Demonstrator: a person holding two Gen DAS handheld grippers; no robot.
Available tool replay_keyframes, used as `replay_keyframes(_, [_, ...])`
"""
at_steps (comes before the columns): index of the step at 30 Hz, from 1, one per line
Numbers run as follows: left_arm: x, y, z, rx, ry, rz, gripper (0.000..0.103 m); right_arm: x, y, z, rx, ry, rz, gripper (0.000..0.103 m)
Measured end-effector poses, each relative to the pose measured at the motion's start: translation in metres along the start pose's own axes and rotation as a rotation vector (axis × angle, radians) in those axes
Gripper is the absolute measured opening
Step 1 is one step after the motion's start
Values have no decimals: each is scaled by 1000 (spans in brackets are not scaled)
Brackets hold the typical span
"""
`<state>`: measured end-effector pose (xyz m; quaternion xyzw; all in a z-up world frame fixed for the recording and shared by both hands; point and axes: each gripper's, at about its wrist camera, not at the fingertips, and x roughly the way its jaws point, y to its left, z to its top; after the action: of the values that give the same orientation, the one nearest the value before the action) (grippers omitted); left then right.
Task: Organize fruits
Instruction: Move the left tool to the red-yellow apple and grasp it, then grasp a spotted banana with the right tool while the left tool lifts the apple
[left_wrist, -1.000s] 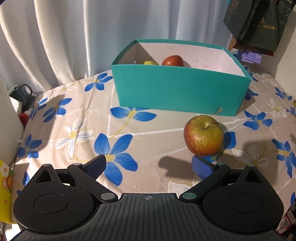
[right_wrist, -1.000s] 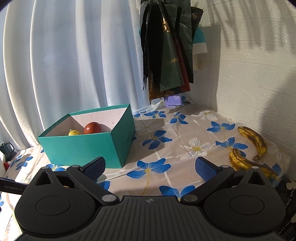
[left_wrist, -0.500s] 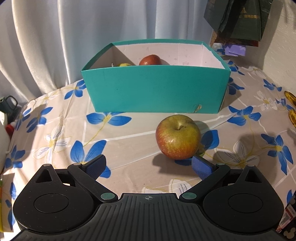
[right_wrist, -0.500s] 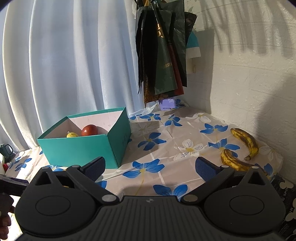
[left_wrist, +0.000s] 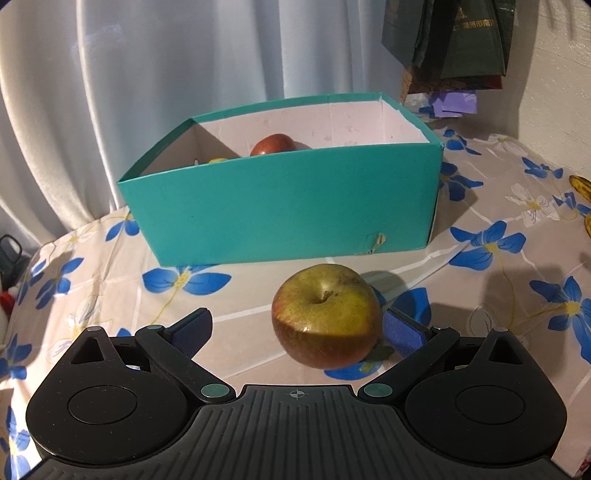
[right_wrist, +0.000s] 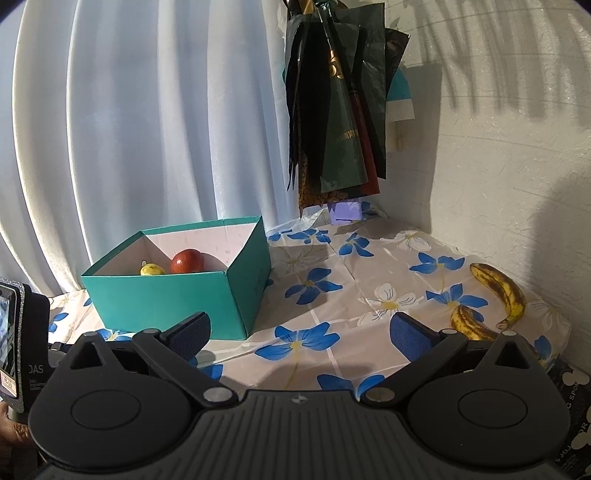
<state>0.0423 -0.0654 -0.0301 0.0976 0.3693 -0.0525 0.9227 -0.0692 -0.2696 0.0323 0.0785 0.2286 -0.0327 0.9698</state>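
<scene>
Since half a second ago the left hand-held gripper (left_wrist: 297, 332) has closed in on the apple (left_wrist: 327, 315), which now sits between its spread blue pads, close against the right pad (left_wrist: 400, 334) and apart from the left one; the jaws are released, gripping nothing. The apple is round, smooth and glossy, yellow-green around the stem dimple and red lower down, resting on the surface (left_wrist: 110, 266) just in front of the teal cardboard box (left_wrist: 284, 206). The surface wears a shiny beige cloth printed with blue and white flowers. Inside the matte, white-lined box lie a red apple (right_wrist: 187, 261) and a small yellow fruit (right_wrist: 151, 269) toward its far left corner. The right hand-held gripper (right_wrist: 299, 334) hangs level above the cloth, jaws wide and empty. Two speckled bananas (right_wrist: 496, 286) lie to the right, near the rough plaster wall (right_wrist: 517, 166).
</scene>
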Motion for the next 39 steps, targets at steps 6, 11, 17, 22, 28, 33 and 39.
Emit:
replay_keyframes(6, [21,-6,1,3,30,-15,97,7,-1,1,-3,16,-12,103])
replay_keyframes(11, [39,-9,3,-20,79,-44,78,14,-6,1,0,32,-24,103])
replay_keyframes(17, [47,-14,2,7,66,-31,78,19,-12,2,10,37,-33,103])
replay_keyframes(22, [51,-16,1,-2,38,-24,78,23,-20,2,30,47,-46,103])
replay_keyframes(28, [53,-14,4,-15,48,-33,78,28,-28,3,35,54,-54,103])
replay_keyframes(33, [48,-16,6,-6,49,-18,77,32,-35,1,21,63,-79,103])
replay_keyframes(39, [19,-14,15,-22,3,-55,77,56,-58,-5,-86,86,-233,97])
